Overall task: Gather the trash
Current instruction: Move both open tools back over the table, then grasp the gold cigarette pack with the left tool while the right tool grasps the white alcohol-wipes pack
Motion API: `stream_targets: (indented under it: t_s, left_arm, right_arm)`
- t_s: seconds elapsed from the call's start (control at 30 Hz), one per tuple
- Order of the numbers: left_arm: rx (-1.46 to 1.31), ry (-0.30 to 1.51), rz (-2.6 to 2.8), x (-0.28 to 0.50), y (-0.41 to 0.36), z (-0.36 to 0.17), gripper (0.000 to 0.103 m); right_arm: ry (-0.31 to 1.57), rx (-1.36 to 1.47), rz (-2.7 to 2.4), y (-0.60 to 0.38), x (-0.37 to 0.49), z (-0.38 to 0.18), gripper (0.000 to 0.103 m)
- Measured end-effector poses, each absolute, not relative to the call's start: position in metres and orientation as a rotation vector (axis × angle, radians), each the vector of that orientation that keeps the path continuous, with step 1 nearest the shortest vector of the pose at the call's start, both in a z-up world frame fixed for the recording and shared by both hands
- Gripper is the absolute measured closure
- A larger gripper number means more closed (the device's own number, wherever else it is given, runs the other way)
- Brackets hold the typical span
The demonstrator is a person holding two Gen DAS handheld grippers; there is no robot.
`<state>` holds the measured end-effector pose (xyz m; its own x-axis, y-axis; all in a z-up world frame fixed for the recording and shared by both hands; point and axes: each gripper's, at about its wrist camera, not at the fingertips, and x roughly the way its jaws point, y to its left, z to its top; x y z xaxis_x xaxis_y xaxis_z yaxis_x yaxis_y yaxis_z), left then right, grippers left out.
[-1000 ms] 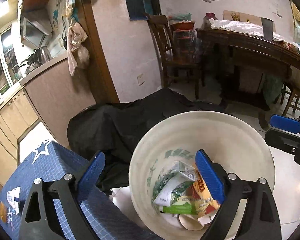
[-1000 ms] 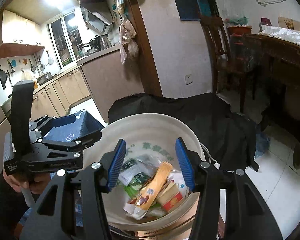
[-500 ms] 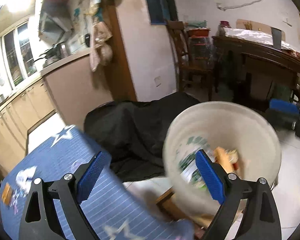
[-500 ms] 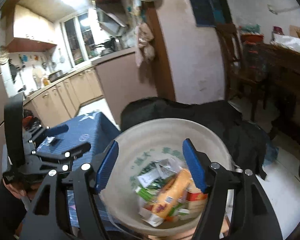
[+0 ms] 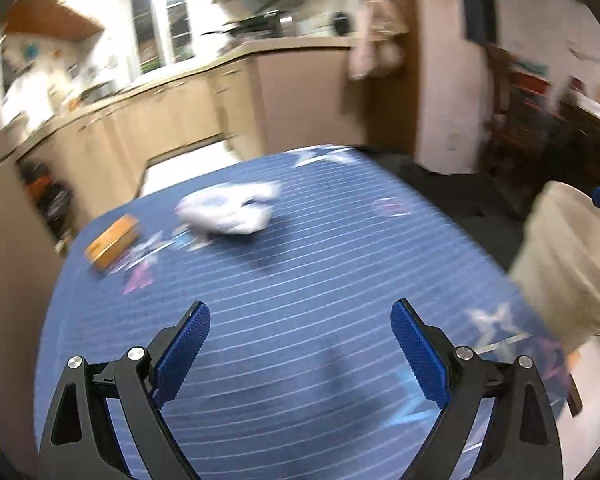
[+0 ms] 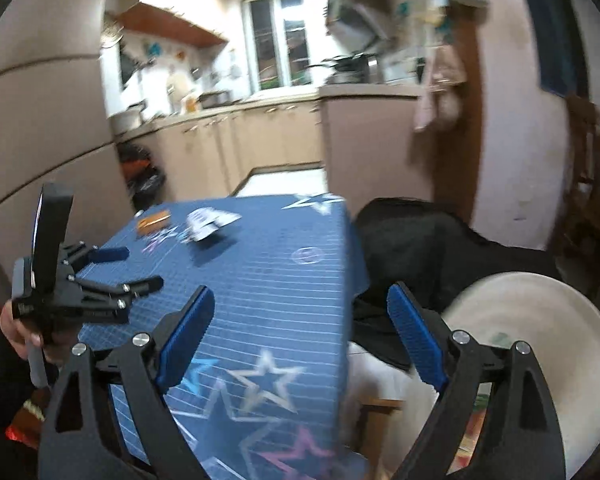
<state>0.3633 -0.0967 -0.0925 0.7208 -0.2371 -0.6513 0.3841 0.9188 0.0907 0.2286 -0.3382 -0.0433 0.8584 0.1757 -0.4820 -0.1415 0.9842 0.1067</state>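
left gripper (image 5: 300,344): released, empty, over blue tablecloth (image 5: 320,260) | right gripper (image 6: 300,336): jaws opening, nothing between | trash: white wrapper (image 5: 230,210), orange box (image 5: 112,242) at far end, likely next pickups | bucket (image 6: 540,344): beside table, handy for drops

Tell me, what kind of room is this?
Probably a home kitchen with an eating corner. There are cabinets under a counter with pots by a window, and a table with a blue starry cloth in front.
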Motion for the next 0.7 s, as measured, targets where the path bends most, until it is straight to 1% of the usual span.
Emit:
stream_targets:
  t_s: [0.1,0.2,0.5,0.57,0.7]
  left_arm:
    - [0.179,0.701,-0.275,0.371,-0.048,-0.096,0.011]
    - [0.143,0.720,-0.220,0.375,-0.015,-0.100,0.011]
    - [0.146,0.734,-0.153,0.382,0.033,-0.107,0.010]
    - [0.152,0.735,-0.145,0.393,0.042,-0.104,0.007]
    - [0.192,0.729,-0.173,0.432,0.060,-0.095,0.006]
  right_arm:
    - [0.537,0.043,0.207,-0.311,0.248,-0.048,0.017]
    - [0.560,0.023,0.238,-0.288,0.264,-0.053,0.017]
    - [0.621,-0.029,0.358,-0.228,0.314,-0.068,0.017]
    - [0.638,-0.054,0.391,-0.216,0.332,-0.070,0.016]
    - [0.660,-0.131,0.448,-0.191,0.375,-0.072,0.006]
